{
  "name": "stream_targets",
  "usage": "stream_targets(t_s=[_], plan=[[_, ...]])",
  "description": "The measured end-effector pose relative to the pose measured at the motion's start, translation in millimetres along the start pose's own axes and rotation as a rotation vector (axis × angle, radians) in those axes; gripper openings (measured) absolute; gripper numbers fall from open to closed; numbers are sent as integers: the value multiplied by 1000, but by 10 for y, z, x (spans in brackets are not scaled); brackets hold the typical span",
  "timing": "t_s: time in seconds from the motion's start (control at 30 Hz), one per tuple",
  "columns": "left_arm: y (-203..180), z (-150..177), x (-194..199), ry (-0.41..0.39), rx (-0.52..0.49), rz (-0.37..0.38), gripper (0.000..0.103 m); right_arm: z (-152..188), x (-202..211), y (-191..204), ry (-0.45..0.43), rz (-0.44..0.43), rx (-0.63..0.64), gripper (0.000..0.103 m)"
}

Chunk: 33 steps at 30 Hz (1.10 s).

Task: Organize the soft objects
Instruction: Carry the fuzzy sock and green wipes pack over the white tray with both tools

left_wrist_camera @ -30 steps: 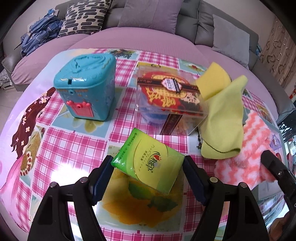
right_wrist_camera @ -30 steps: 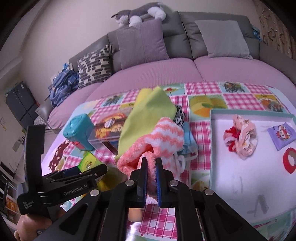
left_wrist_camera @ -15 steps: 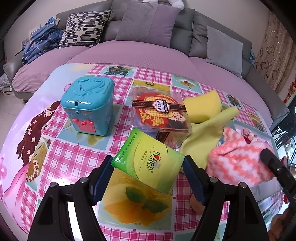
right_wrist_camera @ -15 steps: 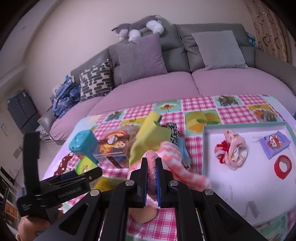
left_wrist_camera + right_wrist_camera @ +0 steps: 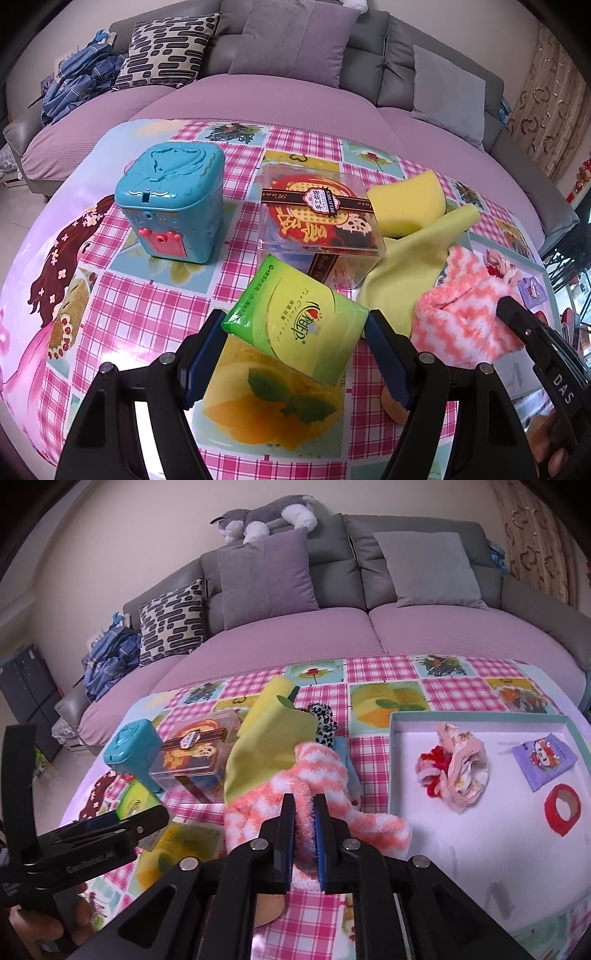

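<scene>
My left gripper (image 5: 295, 350) is shut on a green tissue pack (image 5: 295, 328) and holds it above the checked tablecloth. My right gripper (image 5: 304, 834) is shut on a pink-and-white fuzzy sock (image 5: 314, 786), lifted beside the left edge of the white tray (image 5: 461, 845). The sock also shows in the left wrist view (image 5: 461, 317). A yellow-green cloth (image 5: 410, 269) and a yellow sponge (image 5: 406, 203) lie behind it. The tray holds a pink scrunchie bundle (image 5: 458, 771), a purple pouch (image 5: 543, 760) and a red tape ring (image 5: 561, 808).
A teal plastic box (image 5: 173, 206) and a clear gift box (image 5: 317, 225) stand on the table. A leopard-print item (image 5: 323, 723) lies behind the cloth. A purple sofa with cushions (image 5: 266, 576) curves around the far side.
Both grippers have risen with their loads. The sock has come away from the cloth pile and moved right toward the tray; the yellow-green cloth has slumped down.
</scene>
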<state>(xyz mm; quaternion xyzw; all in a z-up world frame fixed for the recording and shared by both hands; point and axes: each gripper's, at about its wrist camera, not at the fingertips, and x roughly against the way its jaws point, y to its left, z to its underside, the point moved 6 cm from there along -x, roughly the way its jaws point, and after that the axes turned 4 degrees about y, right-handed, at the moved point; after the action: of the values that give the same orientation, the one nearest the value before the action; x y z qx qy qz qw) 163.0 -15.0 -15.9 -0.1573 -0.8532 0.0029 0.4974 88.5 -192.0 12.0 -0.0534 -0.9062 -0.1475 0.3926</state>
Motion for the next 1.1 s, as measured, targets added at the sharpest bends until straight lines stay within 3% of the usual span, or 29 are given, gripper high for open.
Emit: stream_targets(t_s=[0.07,0.13,0.2,0.57,0.97,1.1], plan=[[-8,0,-3,2,-2,2,77,-13,-20,-8,-3,9,10,16],[-16,1,-7,4,-4,4,77,-20,-52,-21,-2,20,24,39],[-19,3,-8,5,-6,5,77,-26,-81,-34,-5,35,33,42],[-32,11,-25,14,-10,8,77,-57,-333,-114,31,42,39,42],[-51,16,-45,20,-13,11,77,-41,-482,34,61,-33,62,41],[-47,15,-48,20,-13,10,77,-22,-492,14,74,-40,39,21]])
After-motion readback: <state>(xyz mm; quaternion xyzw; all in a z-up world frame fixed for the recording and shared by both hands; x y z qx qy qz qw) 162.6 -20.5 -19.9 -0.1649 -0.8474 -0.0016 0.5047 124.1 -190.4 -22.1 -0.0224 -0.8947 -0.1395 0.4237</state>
